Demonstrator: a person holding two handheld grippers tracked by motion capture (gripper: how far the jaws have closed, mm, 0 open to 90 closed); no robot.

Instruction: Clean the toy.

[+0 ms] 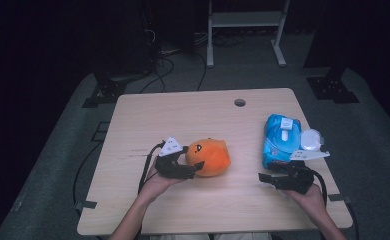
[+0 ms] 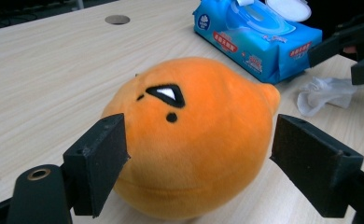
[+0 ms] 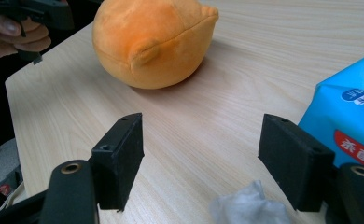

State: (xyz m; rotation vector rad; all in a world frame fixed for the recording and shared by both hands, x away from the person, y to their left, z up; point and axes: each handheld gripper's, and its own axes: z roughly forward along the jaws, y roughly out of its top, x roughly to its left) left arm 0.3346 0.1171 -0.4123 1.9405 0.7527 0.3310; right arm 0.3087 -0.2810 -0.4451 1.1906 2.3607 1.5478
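High view, left to right. Left tool [image 1: 195,156] lies level at the near-left flank of the orange plush [image 1: 210,157], jaws spread to either side of it. Left gripper view: one pad sits right against the plush's side, the other stands off with a clear gap, so nothing is pinched; the plush rests on the tabletop [image 1: 183,115].

Risk, as a judgement: closing from here would likely squeeze off-centre. The plush is round and soft, and the touching pad could push it sideways or roll it away toward the wipes before the far pad arrives. A shallow bite near the base might also let it squirt out forward.

Right of the plush, a bare strip of tabletop, then the right tool [image 1: 266,179], jaws spread and empty, resting near the front edge. Just ahead of it a crumpled white tissue [image 3: 250,205], and beyond that the blue wipes pack [image 1: 281,140], lid flipped open.

Room: wide open tabletop behind and to the left of the left tool. The right tool is hemmed, with the wipes ahead and the right edge close.
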